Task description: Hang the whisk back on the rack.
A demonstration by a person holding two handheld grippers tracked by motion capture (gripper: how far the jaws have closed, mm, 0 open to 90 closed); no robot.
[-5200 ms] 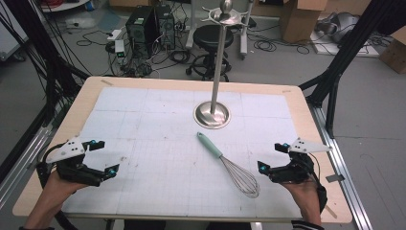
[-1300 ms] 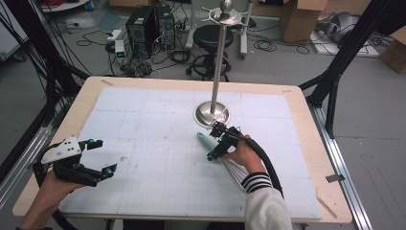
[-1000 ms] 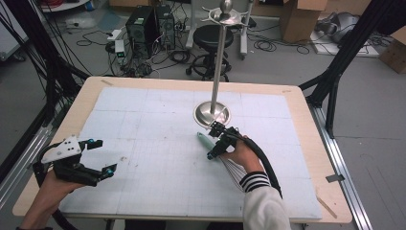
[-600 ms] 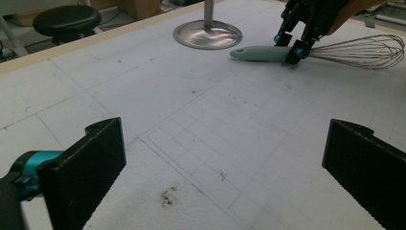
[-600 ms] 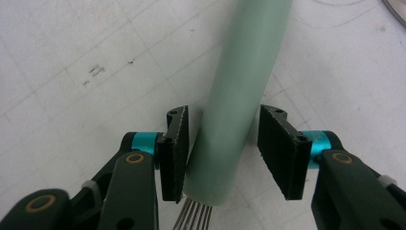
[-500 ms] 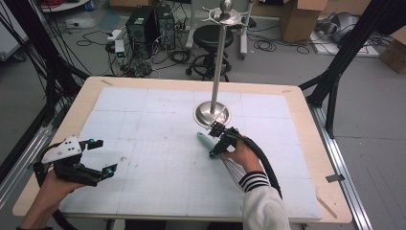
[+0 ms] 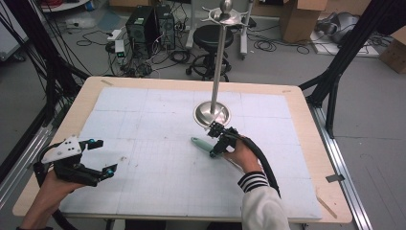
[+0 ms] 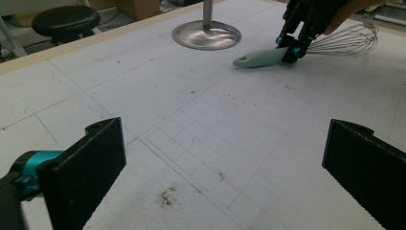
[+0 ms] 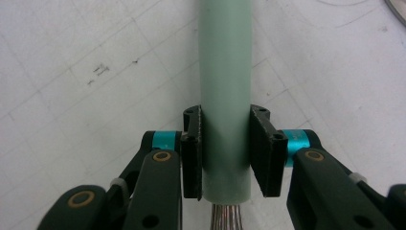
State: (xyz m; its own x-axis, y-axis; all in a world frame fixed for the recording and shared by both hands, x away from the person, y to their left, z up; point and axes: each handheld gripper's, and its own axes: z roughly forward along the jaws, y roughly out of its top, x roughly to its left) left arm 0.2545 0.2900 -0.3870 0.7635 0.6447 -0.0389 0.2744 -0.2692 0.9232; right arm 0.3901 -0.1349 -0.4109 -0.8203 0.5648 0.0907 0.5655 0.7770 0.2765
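A whisk with a mint-green handle lies on the white grid mat, just in front of the metal stand's round base. My right gripper reaches it from the front right and is shut on the handle near the wire end. In the right gripper view both pads press the sides of the handle, with my right gripper low over the mat. The left gripper view shows the whisk and the right gripper far off. My left gripper sits at the front left, open and holding nothing.
The stand's pole rises from the base at the mat's middle back, with hooks at the top. The base lies close behind the whisk. A wooden table edge frames the mat. Black frame legs, a stool and cables stand on the floor beyond.
Since five seconds ago my right gripper has come from the front right corner to the whisk handle. Over the last second it has barely shifted. The left gripper has stayed put.
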